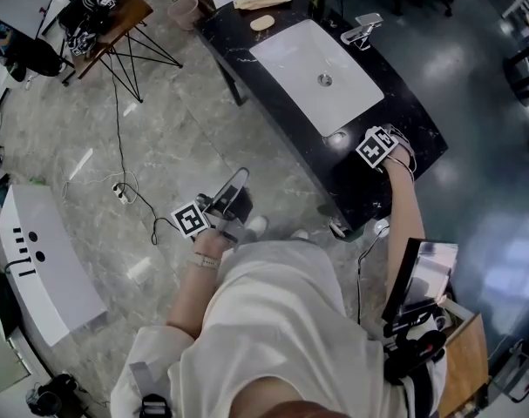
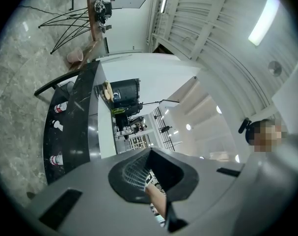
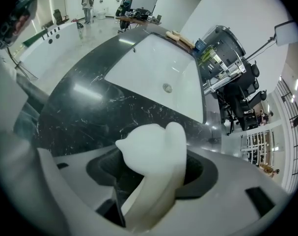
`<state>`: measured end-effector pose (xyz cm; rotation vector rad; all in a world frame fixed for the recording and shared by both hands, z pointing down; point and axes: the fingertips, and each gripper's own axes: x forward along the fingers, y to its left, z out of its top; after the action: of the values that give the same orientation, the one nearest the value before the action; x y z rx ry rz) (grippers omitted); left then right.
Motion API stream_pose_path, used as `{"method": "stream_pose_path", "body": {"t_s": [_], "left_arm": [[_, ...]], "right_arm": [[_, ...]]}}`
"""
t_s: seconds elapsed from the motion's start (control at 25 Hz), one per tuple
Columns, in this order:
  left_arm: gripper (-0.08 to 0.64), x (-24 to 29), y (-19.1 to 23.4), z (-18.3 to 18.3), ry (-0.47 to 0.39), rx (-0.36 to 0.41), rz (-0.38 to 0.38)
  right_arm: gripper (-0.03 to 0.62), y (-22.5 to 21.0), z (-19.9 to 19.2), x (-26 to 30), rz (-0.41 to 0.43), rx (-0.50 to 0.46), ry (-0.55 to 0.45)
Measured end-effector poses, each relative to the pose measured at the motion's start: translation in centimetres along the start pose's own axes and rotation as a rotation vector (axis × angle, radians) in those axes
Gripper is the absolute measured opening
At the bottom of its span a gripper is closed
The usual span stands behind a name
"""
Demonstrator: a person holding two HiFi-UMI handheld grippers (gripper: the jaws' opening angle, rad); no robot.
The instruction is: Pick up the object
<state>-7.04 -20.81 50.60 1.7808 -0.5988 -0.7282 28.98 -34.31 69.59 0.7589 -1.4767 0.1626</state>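
A white rounded object (image 3: 153, 151) stands up between the jaws of my right gripper (image 3: 153, 178), which is shut on it. In the head view the right gripper (image 1: 382, 146) hangs over the near end of the black counter (image 1: 369, 185), just beside the white sink (image 1: 308, 68); the object is hidden there. My left gripper (image 1: 222, 209) is held low over the marble floor, away from the counter. In its own view the left gripper (image 2: 156, 191) holds a thin tan strip (image 2: 156, 199) with a printed tip in its jaws.
A faucet (image 1: 360, 31) stands at the sink's far side; a tan oval (image 1: 262, 23) and a wooden board (image 1: 262, 0) lie at the counter's far end. A wooden table on black legs (image 1: 107, 20), a pink bucket (image 1: 184, 11), a floor cable (image 1: 120, 190) and a white tub (image 1: 46, 259) are to the left.
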Motion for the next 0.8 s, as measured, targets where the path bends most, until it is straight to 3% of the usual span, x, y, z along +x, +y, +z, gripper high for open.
{"method": "stream_pose_path", "body": {"t_s": [0.12, 0.36, 0.8], "left_arm": [[0.006, 0.2, -0.1, 0.0, 0.008, -0.003, -0.003], [0.006, 0.2, -0.2, 0.0, 0.025, -0.016, -0.006], [0.006, 0.6, -0.6, -0.5, 0.108, -0.042, -0.041]], "right_arm": [[0.304, 0.2, -0.1, -0.3, -0.008, 0.018, -0.011], [0.302, 0.5, 1.3, -2.9, 0.018, 0.153, -0.131], [0.302, 1.8, 5.1, -10.2, 0.096, 0.494, -0.484]]}}
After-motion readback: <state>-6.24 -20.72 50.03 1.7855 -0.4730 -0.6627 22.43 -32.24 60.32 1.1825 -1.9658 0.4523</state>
